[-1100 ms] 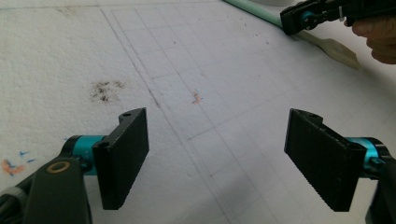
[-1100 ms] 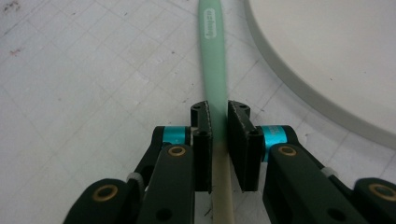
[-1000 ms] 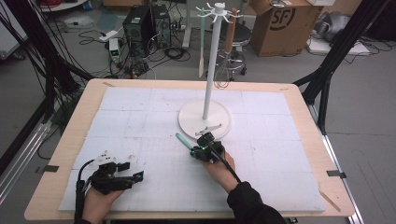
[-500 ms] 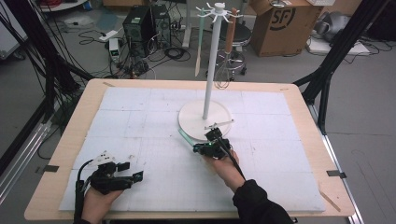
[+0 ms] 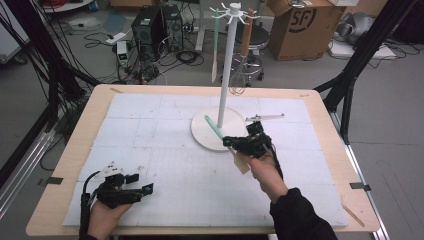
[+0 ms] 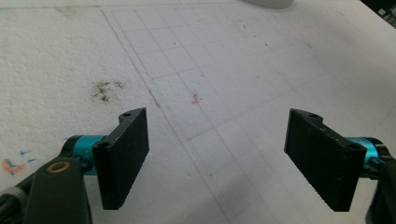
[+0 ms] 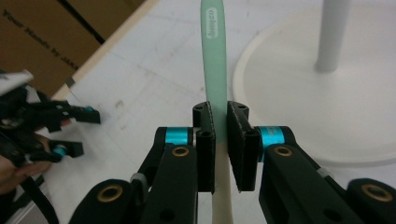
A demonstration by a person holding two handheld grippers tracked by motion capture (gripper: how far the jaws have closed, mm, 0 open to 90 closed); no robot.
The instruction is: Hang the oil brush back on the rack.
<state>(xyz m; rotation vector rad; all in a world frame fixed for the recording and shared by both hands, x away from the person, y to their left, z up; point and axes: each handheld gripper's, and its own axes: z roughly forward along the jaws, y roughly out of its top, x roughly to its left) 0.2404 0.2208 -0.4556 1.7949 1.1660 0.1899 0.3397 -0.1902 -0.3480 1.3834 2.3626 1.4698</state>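
High view: the right gripper (image 5: 250,143) is clamped on a spatula (image 5: 226,141) with a mint-green silicone blade and a pale wooden handle, held just off the table (image 5: 150,100) beside the round white base of the hanging stand (image 5: 228,65). The blade end points up toward the pole, the handle end down toward the person. Two utensils already hang from the hooks at the top of the stand — a green-handled one (image 5: 215,42) and a brown-handled whisk (image 5: 245,47). A metal utensil (image 5: 264,117) lies on the table to the right of the base. The left gripper (image 5: 125,190) rests near the front left edge, well apart from all this.

Left gripper view: its jaws stand wide apart with nothing between them, above the bare white foam mat (image 6: 210,70).

Right gripper view: the jaws pinch the spatula (image 7: 214,56) where green blade meets wood; the stand's base (image 7: 327,107) lies just ahead.

Judgement: the pick-up looks done, and the lift to a free hook at the top of the stand is what remains — then probably the metal utensil.
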